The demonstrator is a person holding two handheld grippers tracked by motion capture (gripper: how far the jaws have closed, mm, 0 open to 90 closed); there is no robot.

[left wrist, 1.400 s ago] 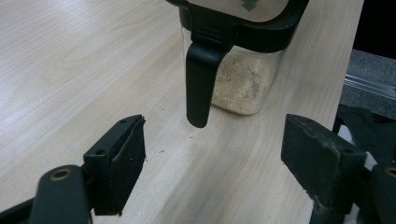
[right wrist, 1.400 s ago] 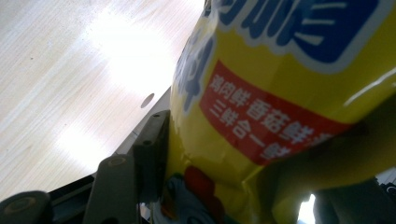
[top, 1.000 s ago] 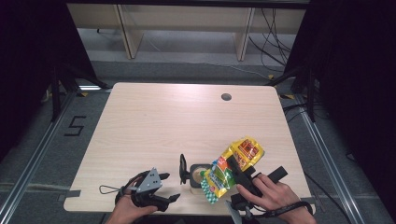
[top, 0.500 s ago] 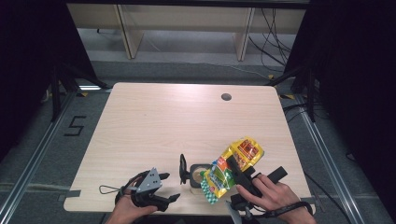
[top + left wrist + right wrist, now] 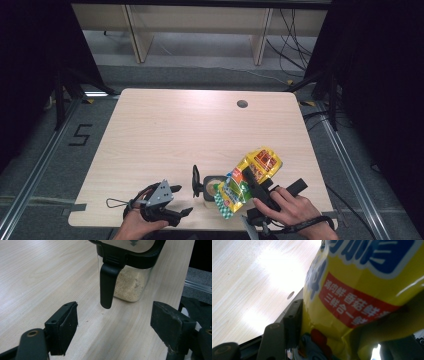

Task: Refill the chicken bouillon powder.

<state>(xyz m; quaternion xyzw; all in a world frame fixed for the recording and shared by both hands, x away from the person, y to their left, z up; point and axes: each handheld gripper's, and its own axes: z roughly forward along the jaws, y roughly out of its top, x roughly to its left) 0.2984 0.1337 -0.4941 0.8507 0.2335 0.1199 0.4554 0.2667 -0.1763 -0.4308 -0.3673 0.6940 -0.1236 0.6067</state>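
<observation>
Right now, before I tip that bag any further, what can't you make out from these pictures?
- Container mouth: high view, the yellow bag tilts over it, hiding whether anything pours.
- Bag's opening: right gripper view, the bag sits too close, cut off by the edges.
- Container's top: left gripper view, the lid is cut by the upper edge; the left hand-held gripper stands open short of it.
- Right hand-held gripper jaw tips: high view, behind the bag.

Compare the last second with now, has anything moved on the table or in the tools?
Nothing visibly changed. The right tool still grips the yellow bag tilted over the clear container, and the left tool still waits open beside the container's black handle, not touching it.
</observation>
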